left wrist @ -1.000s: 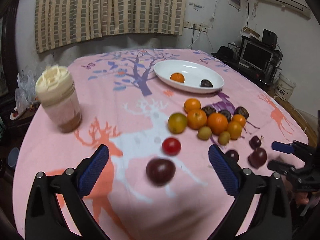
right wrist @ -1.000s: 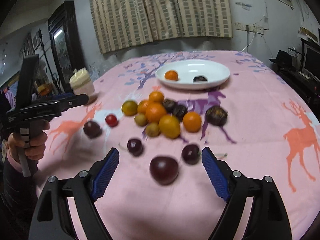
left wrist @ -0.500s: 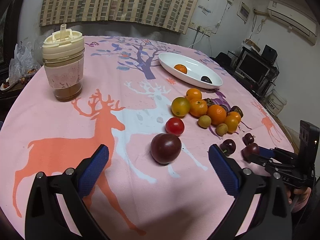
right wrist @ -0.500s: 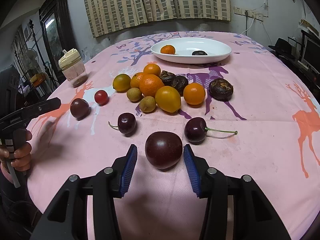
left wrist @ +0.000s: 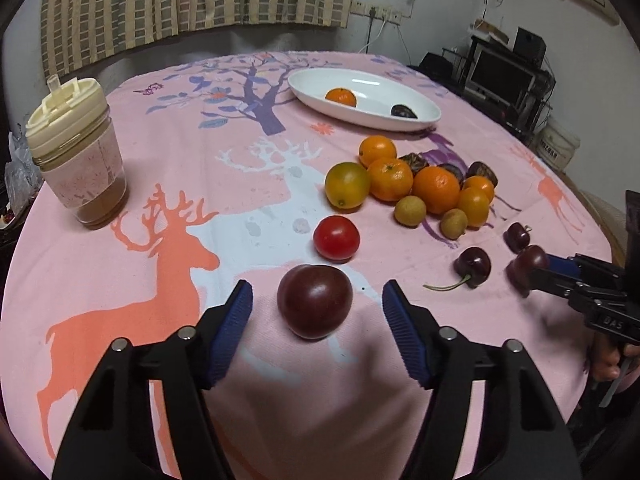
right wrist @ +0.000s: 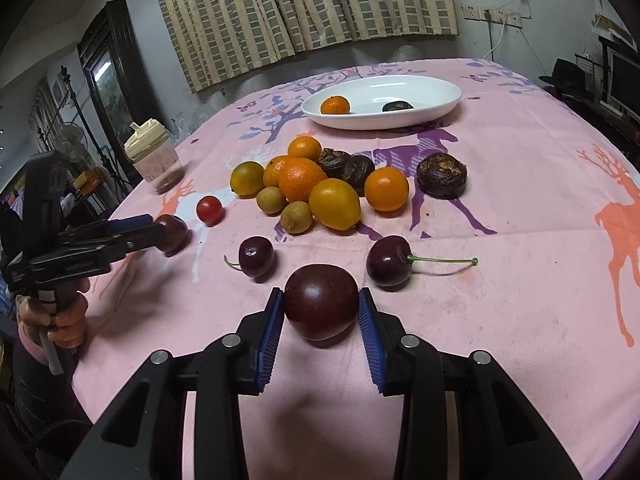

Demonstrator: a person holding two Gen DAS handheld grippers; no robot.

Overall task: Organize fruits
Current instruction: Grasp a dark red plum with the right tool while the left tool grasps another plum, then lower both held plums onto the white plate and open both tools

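Note:
In the left wrist view a dark plum (left wrist: 315, 301) lies on the pink cloth between the fingers of my left gripper (left wrist: 316, 295), which is open with a gap on each side. In the right wrist view my right gripper (right wrist: 320, 297) is shut on a second dark plum (right wrist: 321, 308), both blue pads touching it. That right gripper (left wrist: 538, 266) shows at the left view's right edge, and the left gripper (right wrist: 162, 232) at the right view's left. A white oval dish (right wrist: 400, 122) at the back holds one orange (right wrist: 335, 105) and one dark fruit (right wrist: 397, 106).
A heap of oranges, longans and dark wrinkled fruits (right wrist: 300, 178) lies mid-table. A cherry tomato (left wrist: 336, 238) sits just beyond the left plum. Two cherries (right wrist: 256, 257) (right wrist: 389, 261) flank the right plum. A cream-lidded cup (left wrist: 76, 152) stands far left.
My right gripper's fingers have closed from wide open onto its plum. The left gripper has moved forward so its plum now lies between its fingers, which stand narrower.

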